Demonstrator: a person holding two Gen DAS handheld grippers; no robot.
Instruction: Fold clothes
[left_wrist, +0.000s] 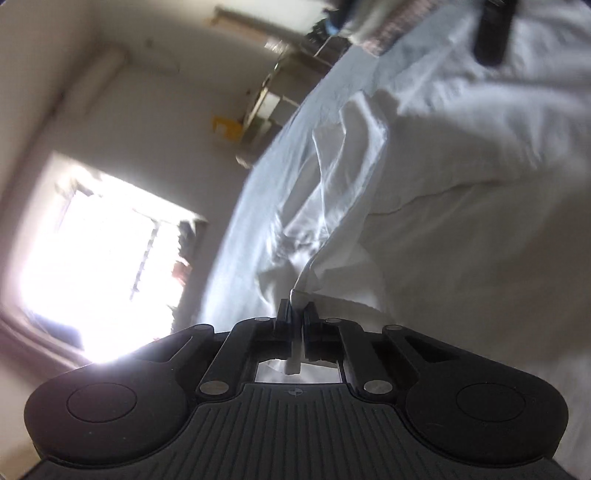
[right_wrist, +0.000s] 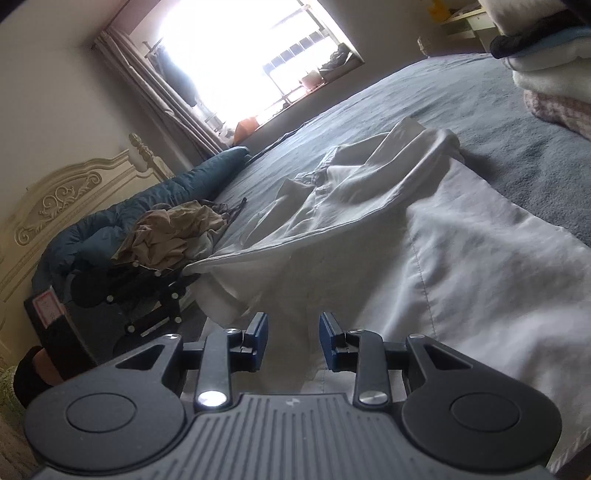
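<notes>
A white garment (right_wrist: 443, 251) lies spread and creased on the grey-blue bed (right_wrist: 480, 96). My left gripper (left_wrist: 298, 314) is shut on a thin edge of the white garment (left_wrist: 424, 184), and the cloth runs between its black pads. In the right wrist view the left gripper (right_wrist: 184, 275) sits at the left and holds a corner of the cloth pulled taut and slightly lifted. My right gripper (right_wrist: 293, 328) hovers low over the near part of the garment. Its blue-padded fingers (right_wrist: 258, 328) stand apart and pinch nothing.
A heap of beige clothes (right_wrist: 173, 232) rests against a teal duvet (right_wrist: 147, 199) by the carved cream headboard (right_wrist: 62, 199). A stack of folded items (right_wrist: 546, 74) sits at the far right of the bed. A bright window (right_wrist: 251, 48) lies beyond.
</notes>
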